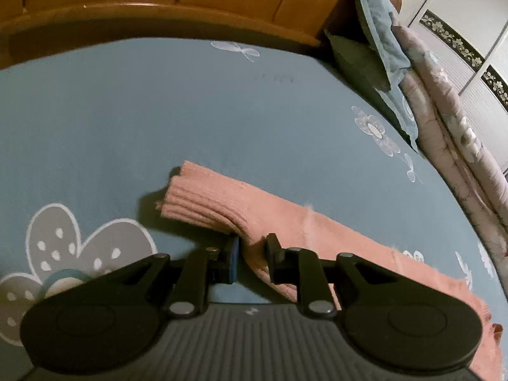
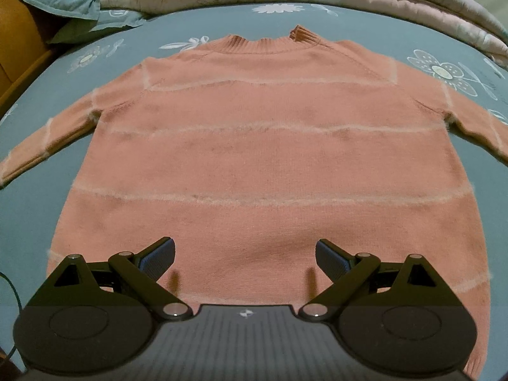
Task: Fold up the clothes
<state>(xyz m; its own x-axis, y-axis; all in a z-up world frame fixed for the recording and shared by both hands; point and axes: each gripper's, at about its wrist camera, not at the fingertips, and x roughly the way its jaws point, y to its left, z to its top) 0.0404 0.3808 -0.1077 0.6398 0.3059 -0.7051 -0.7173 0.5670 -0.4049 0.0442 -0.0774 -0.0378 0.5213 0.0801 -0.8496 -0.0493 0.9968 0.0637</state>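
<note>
I am seeing salmon-pink knit sweater with pale fuzzy stripes (image 2: pixel 266 146) lying flat on blue floral bedsheet (image 2: pixel 365 22), collar away from me. Right gripper (image 2: pixel 245 258) hovering over hem, jaws standing wide, nothing between them. Only left wrist view is showing ribbed sleeve cuff (image 1: pixel 197 200): left gripper (image 1: pixel 252 262) pinching sleeve just behind cuff, jaws narrow. Wooden headboard (image 1: pixel 158 16) beyond.

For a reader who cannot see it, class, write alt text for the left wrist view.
The left claw pinches a pink sweater's sleeve near its ribbed cuff, over a blue flowered bedsheet. A wooden headboard and folded quilts lie beyond.
</note>
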